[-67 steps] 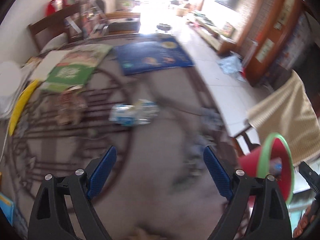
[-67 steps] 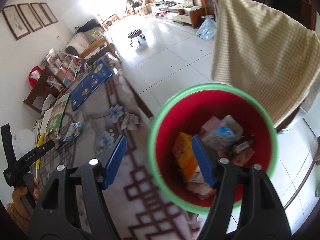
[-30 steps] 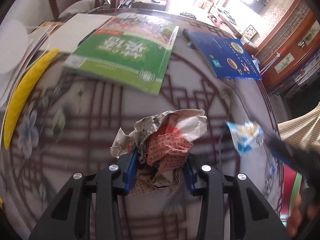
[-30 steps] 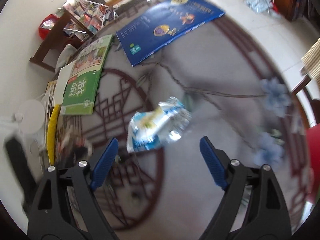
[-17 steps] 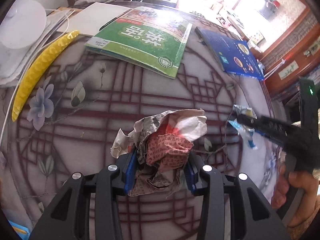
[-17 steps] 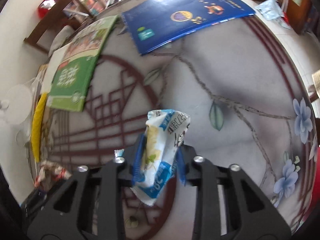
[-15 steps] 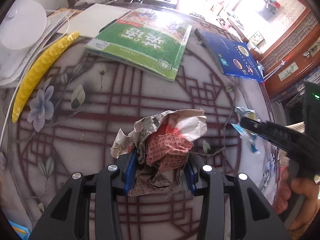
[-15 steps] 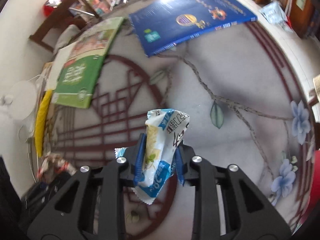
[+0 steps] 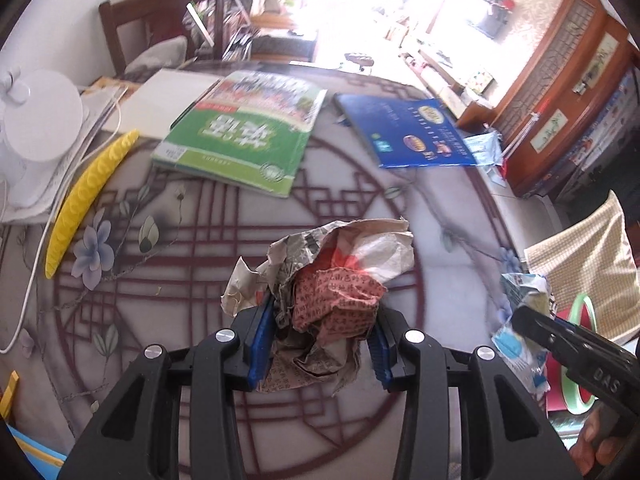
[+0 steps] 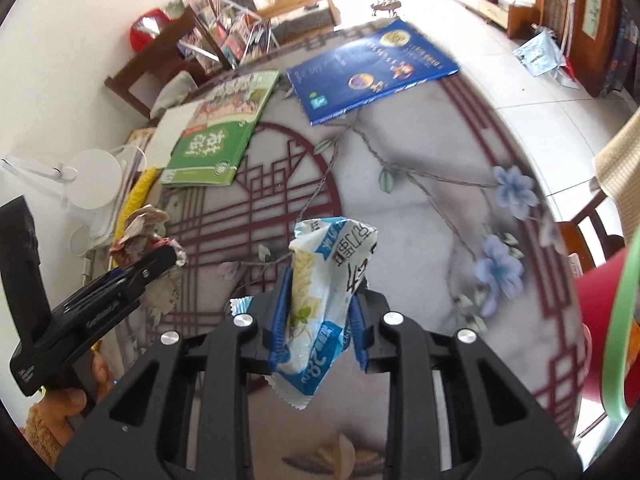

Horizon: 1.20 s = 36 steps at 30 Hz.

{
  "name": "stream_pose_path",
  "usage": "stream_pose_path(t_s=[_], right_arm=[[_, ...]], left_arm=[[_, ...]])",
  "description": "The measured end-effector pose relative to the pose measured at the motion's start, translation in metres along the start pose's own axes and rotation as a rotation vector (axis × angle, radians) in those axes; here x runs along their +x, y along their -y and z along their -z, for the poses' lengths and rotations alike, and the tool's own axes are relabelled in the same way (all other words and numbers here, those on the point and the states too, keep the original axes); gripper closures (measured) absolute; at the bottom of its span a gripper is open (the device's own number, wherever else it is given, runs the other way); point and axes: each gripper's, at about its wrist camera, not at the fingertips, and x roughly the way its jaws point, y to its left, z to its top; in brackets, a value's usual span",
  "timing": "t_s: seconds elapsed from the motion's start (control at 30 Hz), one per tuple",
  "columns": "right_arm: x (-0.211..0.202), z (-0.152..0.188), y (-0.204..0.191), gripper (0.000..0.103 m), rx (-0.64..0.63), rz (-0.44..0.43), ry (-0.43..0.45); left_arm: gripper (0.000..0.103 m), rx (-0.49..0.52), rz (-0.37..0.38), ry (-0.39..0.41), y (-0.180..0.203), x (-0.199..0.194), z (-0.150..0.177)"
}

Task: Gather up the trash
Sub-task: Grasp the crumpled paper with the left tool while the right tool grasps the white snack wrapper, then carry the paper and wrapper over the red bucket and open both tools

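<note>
My left gripper (image 9: 320, 340) is shut on a crumpled ball of newspaper (image 9: 328, 280) and holds it above the patterned round table (image 9: 180, 240). It also shows in the right wrist view (image 10: 144, 240). My right gripper (image 10: 320, 320) is shut on a blue and white snack wrapper (image 10: 328, 280), held above the table. That wrapper also shows in the left wrist view (image 9: 520, 320) at the right. A red bin with a green rim (image 10: 616, 320) stands off the table's right edge, also seen in the left wrist view (image 9: 576, 352).
On the table's far side lie a green book (image 9: 240, 132), a blue book (image 9: 412, 136), a yellow curved strip (image 9: 88, 188) and a white lamp base (image 9: 40, 120). A chair with a beige cloth (image 9: 592, 260) stands right. A wooden chair (image 9: 160, 28) stands behind.
Both grippers closed on their trash about a second ago. Since then both have lifted and swung to the right, and the red bin has come into both views.
</note>
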Motion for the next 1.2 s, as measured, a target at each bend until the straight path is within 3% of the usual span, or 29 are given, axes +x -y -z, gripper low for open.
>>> stream_pose_path(t_s=[0.5,1.2], right_arm=[[-0.074,0.044,0.008,0.076,0.013,0.025,0.126],[-0.096,0.068,0.019,0.075,0.015,-0.044,0.171]], left_arm=[[0.064,0.122,0.032,0.088,0.04,-0.051,0.028],[0.063,0.16,-0.015,0.094,0.064,-0.075,0.057]])
